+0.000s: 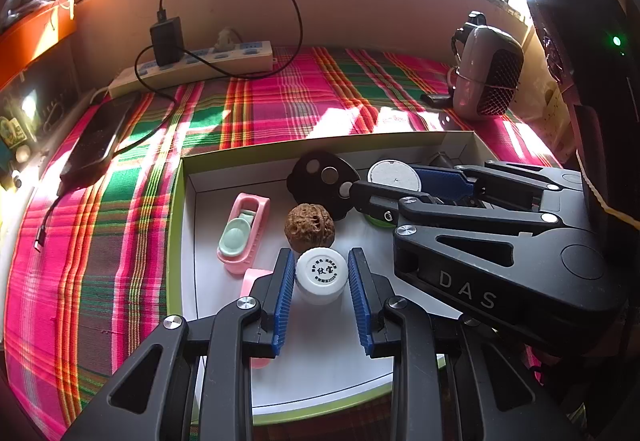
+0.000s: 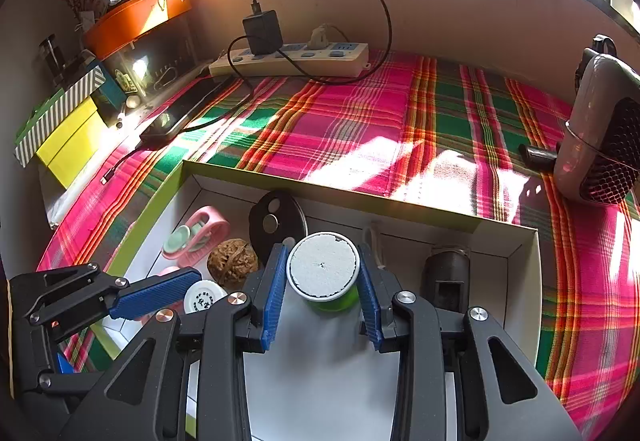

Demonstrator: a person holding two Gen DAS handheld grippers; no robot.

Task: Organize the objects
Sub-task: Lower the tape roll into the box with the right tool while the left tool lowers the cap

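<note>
A shallow white cardboard tray with green rim [image 1: 176, 201] is set on the pink-and-green plaid cloth [image 1: 280, 101]. Within it, a pink plastic holder [image 1: 244, 233] is placed by the left wall, a wrinkled brown walnut [image 1: 309, 227] beside it, a small white round jar [image 1: 321, 275] before the walnut, and a black perforated disc [image 1: 320, 177] behind it. A cream power strip [image 1: 192, 67] is laid along the cloth's far edge.

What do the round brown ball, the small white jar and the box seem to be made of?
Ball: likely a carved walnut or wood; brown, matte, deeply wrinkled. Jar: probably plastic; smooth white, slight sheen, black print on its lid. Box: looks like cardboard; thin folded walls, white inside, green rim.
</note>
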